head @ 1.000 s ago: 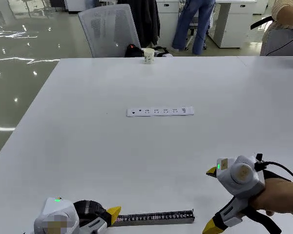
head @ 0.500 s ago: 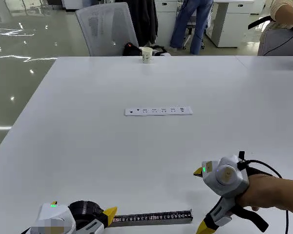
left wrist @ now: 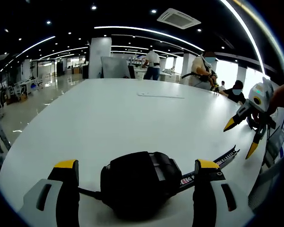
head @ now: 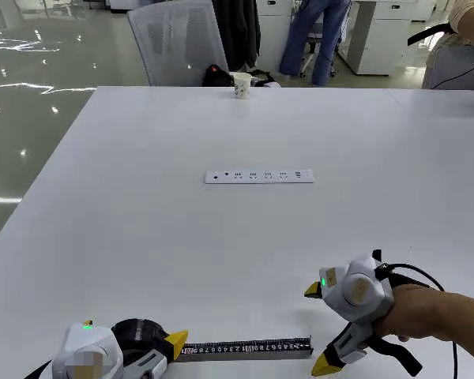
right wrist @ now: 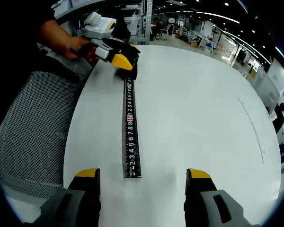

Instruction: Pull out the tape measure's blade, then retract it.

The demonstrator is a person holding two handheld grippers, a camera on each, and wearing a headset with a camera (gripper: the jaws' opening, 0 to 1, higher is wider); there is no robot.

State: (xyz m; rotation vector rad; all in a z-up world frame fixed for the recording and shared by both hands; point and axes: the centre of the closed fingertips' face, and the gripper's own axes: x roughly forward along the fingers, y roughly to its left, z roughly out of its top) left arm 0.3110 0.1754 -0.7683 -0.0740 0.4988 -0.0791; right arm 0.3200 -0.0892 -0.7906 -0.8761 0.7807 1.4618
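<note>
The black tape measure case (head: 138, 338) lies at the table's near left edge, and my left gripper (head: 154, 353) is shut on it. In the left gripper view the case (left wrist: 141, 183) sits between the yellow-tipped jaws. Its blade (head: 249, 347) lies flat on the table, drawn out to the right. My right gripper (head: 317, 328) stands open just right of the blade's end. In the right gripper view the blade's end (right wrist: 132, 173) rests between the open jaws, nearer the left one, untouched, and the left gripper (right wrist: 120, 59) holds the case at the far end.
A white power strip (head: 259, 176) lies mid-table. A paper cup (head: 241, 85) stands at the far edge in front of a grey chair (head: 178, 43). People stand and sit beyond the table. A mesh chair seat (right wrist: 33, 132) is beside the near edge.
My right gripper has moved left and closer to the blade's end, still open. The left gripper, case and blade have stayed in place. The head camera shifted slightly.
</note>
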